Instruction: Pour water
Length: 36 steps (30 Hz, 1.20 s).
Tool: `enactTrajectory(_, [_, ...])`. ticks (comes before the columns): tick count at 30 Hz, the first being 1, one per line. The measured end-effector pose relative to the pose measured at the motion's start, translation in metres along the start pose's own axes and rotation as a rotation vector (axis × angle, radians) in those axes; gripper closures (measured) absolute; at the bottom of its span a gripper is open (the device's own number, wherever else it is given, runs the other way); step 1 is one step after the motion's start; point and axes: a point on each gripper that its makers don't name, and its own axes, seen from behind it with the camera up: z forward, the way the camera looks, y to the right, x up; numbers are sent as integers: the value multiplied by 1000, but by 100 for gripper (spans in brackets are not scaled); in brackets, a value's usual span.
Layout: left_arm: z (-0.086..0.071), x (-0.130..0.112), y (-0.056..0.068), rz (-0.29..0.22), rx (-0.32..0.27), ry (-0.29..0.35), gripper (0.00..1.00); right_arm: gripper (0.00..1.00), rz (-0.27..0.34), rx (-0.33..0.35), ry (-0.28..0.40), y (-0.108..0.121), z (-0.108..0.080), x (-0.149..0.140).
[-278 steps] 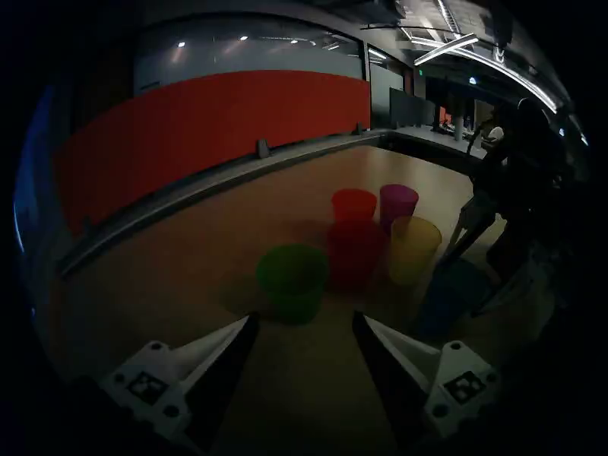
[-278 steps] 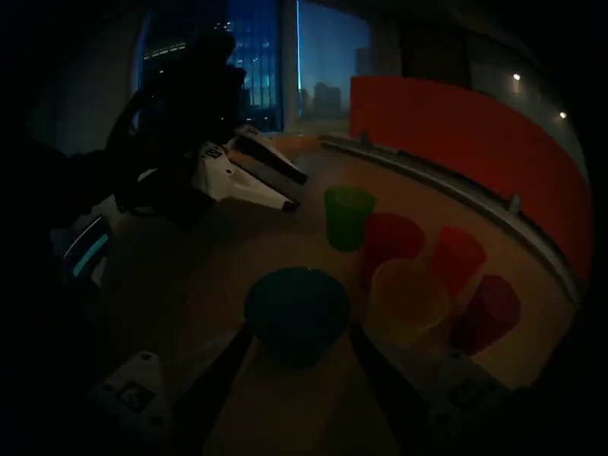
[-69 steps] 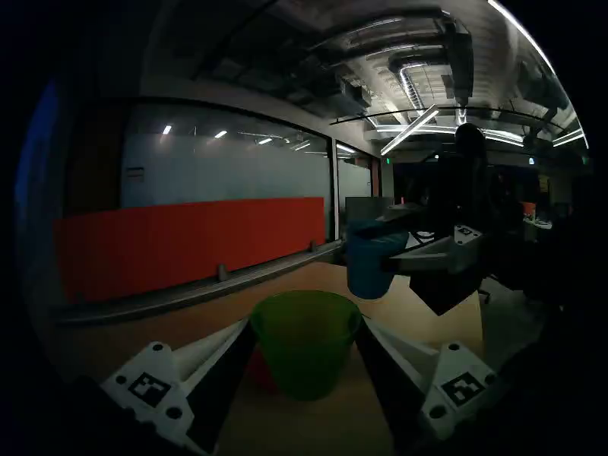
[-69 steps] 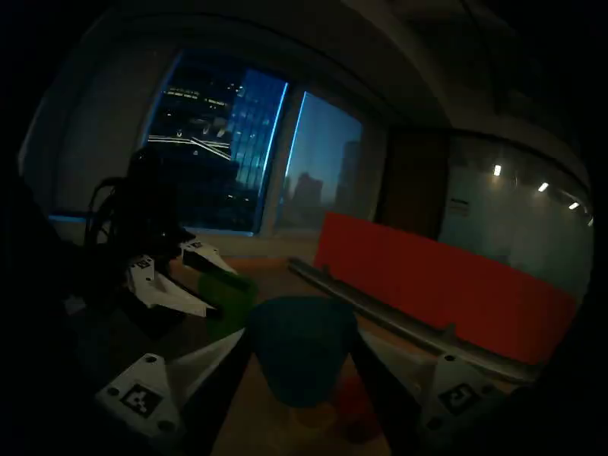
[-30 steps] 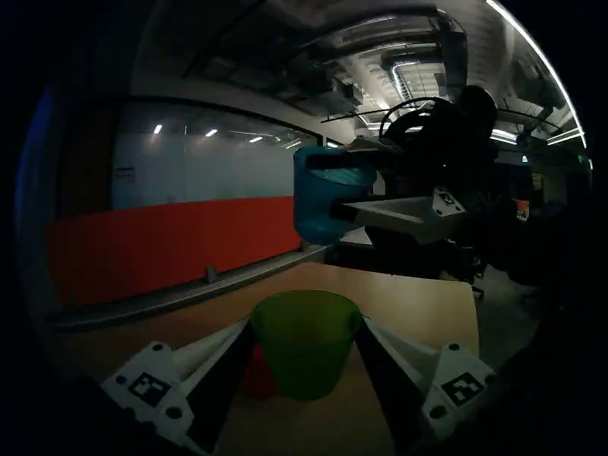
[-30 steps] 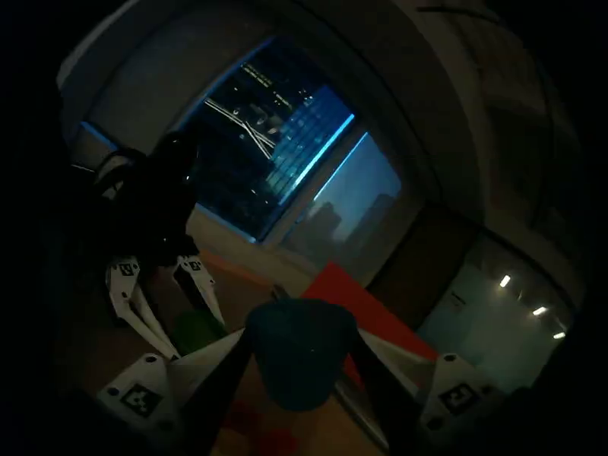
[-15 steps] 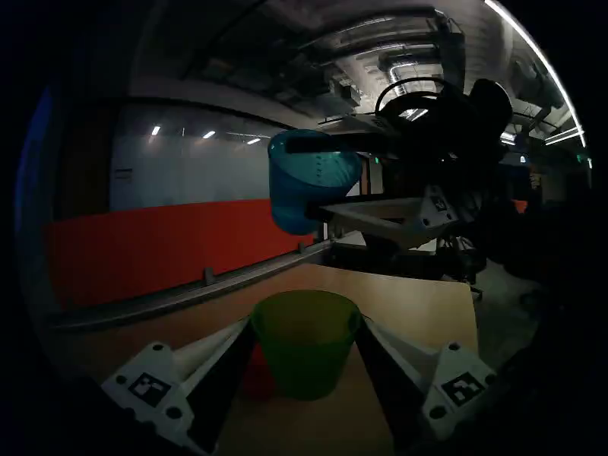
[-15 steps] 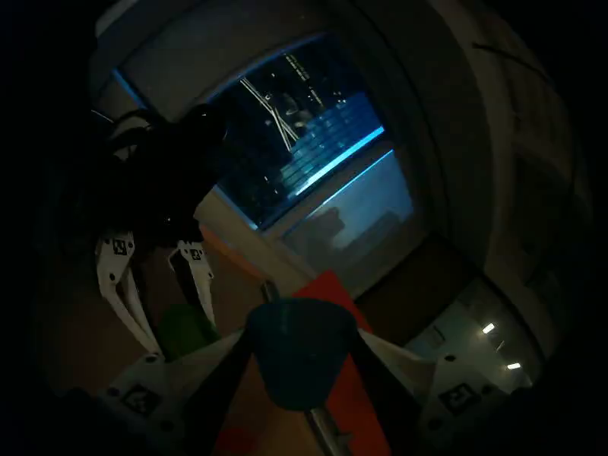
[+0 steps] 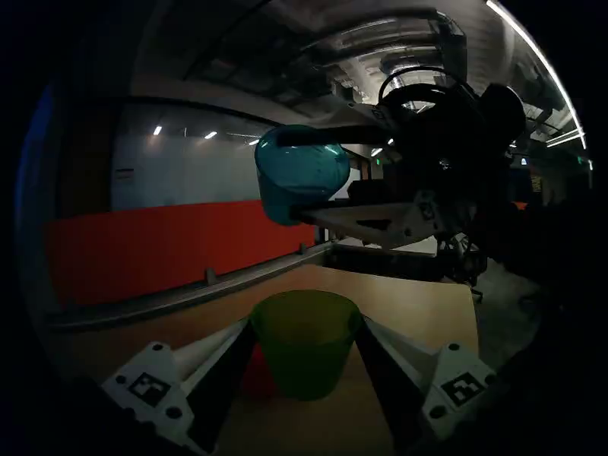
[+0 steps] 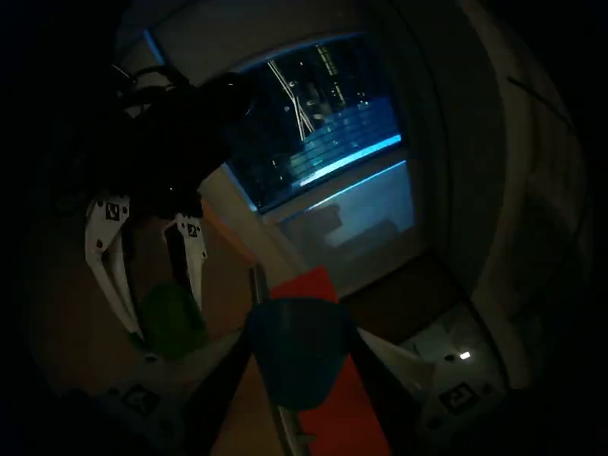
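In the left gripper view my left gripper (image 9: 304,330) is shut on a green cup (image 9: 305,342), held upright above the wooden table (image 9: 414,300). Above it hangs a blue cup (image 9: 298,178), tipped far over with its mouth toward the green cup, clamped in my right gripper (image 9: 304,176). In the right gripper view the blue cup (image 10: 299,349) sits between my right gripper's fingers (image 10: 300,342). The green cup (image 10: 171,319) shows farther off in the left gripper (image 10: 173,304). No water stream can be made out in the dim light.
A red cup (image 9: 258,372) stands on the table just behind the green cup. A red partition (image 9: 175,243) with a rail runs along the table's far side. The table's edge (image 9: 471,319) drops off at the right. A person's dark shape (image 9: 471,144) is behind the right gripper.
My right gripper has tipped the blue cup further over and moved it a little left, closer above the green cup. The left gripper and green cup have stayed still.
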Motion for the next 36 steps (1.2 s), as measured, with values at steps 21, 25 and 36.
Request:
enactTrajectory(21, [3,-1,4,1,-12,-5,13,11,-154,-48,-27,19,15,-4])
enactTrajectory(25, [3,0,3,1,-12,-3,12,11,-170,-54,-32,20,15,-5])
enactTrajectory(36, [3,3,4,2,-14,0,13,11,-208,-68,-30,23,15,-3])
